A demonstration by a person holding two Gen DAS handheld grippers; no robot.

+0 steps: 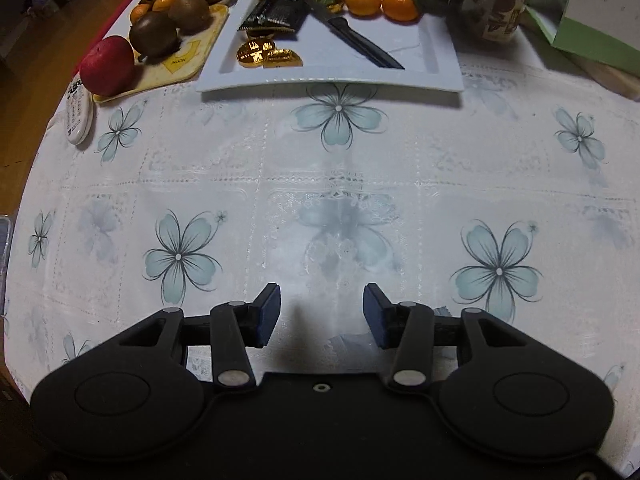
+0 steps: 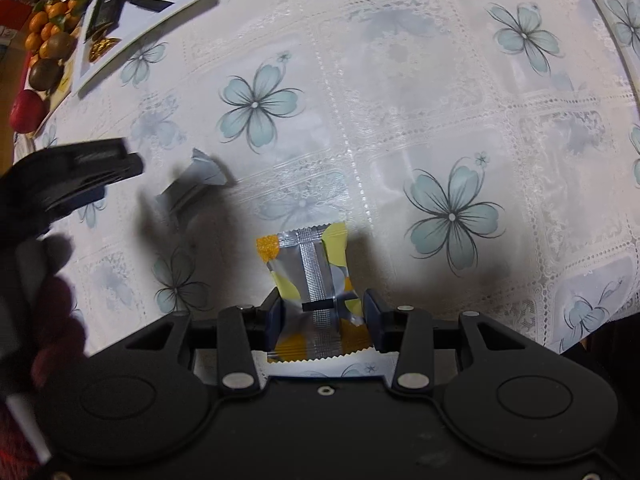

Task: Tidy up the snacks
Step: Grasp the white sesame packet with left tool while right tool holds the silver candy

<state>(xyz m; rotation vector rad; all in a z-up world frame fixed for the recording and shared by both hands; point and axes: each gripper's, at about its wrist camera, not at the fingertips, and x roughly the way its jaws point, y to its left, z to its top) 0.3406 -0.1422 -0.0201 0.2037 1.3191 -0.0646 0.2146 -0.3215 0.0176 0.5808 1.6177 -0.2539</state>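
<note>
In the left wrist view, the left gripper is pointing steeply down at the flowered tabletop, its jaws standing released with nothing between them. Beyond it a white tray is lying on the tabletop, carrying one knife, one dark packet, about three gold coins and two oranges. Left of the tray a board is holding two kiwis and one apple, with more oranges heaped behind.

In the right wrist view, the right gripper is also pointing steeply down, its jaws grasping one yellow-and-silver snack by its near end, the pads pressing its sides; the snack's far end is sticking out over the tabletop. The left gripper is showing at the left edge, held by a hand. One silver wrapper is sitting just beyond its tip; I cannot tell if it is touching the tabletop. The tray is lying well apart, at the far left corner.
</note>
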